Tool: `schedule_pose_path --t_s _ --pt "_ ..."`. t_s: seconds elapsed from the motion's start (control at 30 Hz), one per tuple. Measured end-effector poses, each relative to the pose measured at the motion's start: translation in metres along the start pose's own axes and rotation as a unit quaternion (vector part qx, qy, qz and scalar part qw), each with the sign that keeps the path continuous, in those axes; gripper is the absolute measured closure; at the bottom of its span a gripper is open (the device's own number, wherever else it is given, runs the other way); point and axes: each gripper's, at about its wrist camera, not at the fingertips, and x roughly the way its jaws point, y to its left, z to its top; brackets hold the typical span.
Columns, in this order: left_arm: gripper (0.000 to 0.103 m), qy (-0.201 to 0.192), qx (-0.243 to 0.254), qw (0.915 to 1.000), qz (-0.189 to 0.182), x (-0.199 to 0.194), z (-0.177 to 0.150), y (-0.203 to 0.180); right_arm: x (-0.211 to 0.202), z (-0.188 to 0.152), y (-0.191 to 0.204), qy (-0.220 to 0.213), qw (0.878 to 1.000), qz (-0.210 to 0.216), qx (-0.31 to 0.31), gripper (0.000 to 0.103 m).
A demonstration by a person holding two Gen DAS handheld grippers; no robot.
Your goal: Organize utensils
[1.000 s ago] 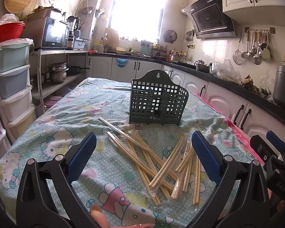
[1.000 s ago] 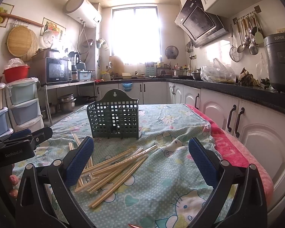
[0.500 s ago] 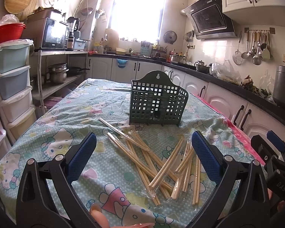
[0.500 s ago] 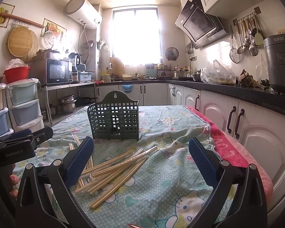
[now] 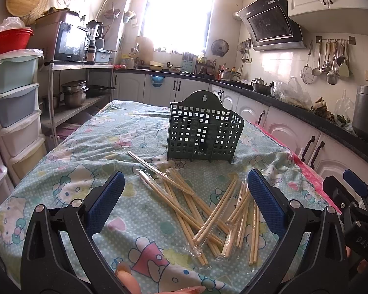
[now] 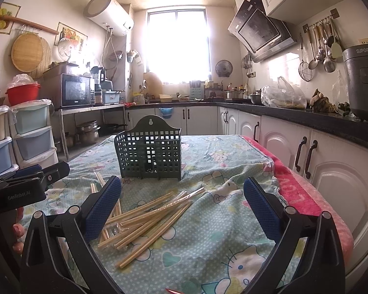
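Observation:
A dark green lattice utensil holder (image 5: 203,132) (image 6: 149,154) stands upright on the table (image 5: 90,147). Several pale wooden chopsticks (image 5: 203,208) (image 6: 149,218), some in clear wrappers, lie scattered on the cloth in front of it. My left gripper (image 5: 186,201) hovers above the near side of the pile, wide open, with nothing between its blue pads. My right gripper (image 6: 181,203) is also wide open and holds nothing, just right of the chopsticks. Each gripper shows at the edge of the other's view: the right gripper (image 5: 353,203) and the left gripper (image 6: 29,183).
The table wears a cartoon-cat cloth with a pink towel (image 6: 304,196) along its right edge. White cabinets and a dark counter (image 6: 306,117) run along the right. Plastic drawers (image 5: 14,112) and a metal shelf with pots (image 5: 73,93) stand on the left.
The left view has barely shifted. The right gripper has risen or tilted slightly, so the holder and chopsticks sit a little lower in its view.

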Motion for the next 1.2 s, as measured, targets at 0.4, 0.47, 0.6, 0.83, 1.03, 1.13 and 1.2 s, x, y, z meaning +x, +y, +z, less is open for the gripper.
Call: schedule_pose_path --t_s 0.4,0.47,0.6,0.83,1.03,1.13,1.2 --pt "0.01 0.001 -0.016 0.9999 0.005 0.001 0.003 0.013 0.008 -0.002 0.002 0.009 1.0 0.011 -0.004 0.006" --pt "0.01 0.002 -0.019 0.9998 0.008 0.002 0.004 0.017 0.011 -0.001 0.002 0.014 1.0 0.013 -0.005 0.006" --pt "0.01 0.009 -0.026 0.9996 0.012 0.005 0.008 0.026 0.018 0.002 0.0 0.027 0.999 0.02 -0.001 0.006" --pt "0.01 0.025 -0.047 0.9984 0.021 0.015 0.017 0.047 0.036 0.009 0.0 0.053 0.998 0.035 -0.001 0.006" --pt "0.01 0.026 -0.051 0.9976 0.039 0.023 0.033 0.061 0.055 0.019 0.004 0.07 0.997 0.042 -0.01 0.006" --pt "0.01 0.024 -0.052 0.9974 0.045 0.027 0.043 0.067 0.064 0.024 0.003 0.077 0.996 0.046 -0.007 0.006" --pt "0.01 0.023 -0.049 0.9973 0.049 0.031 0.051 0.069 0.071 0.028 0.002 0.083 0.996 0.043 -0.008 0.006"
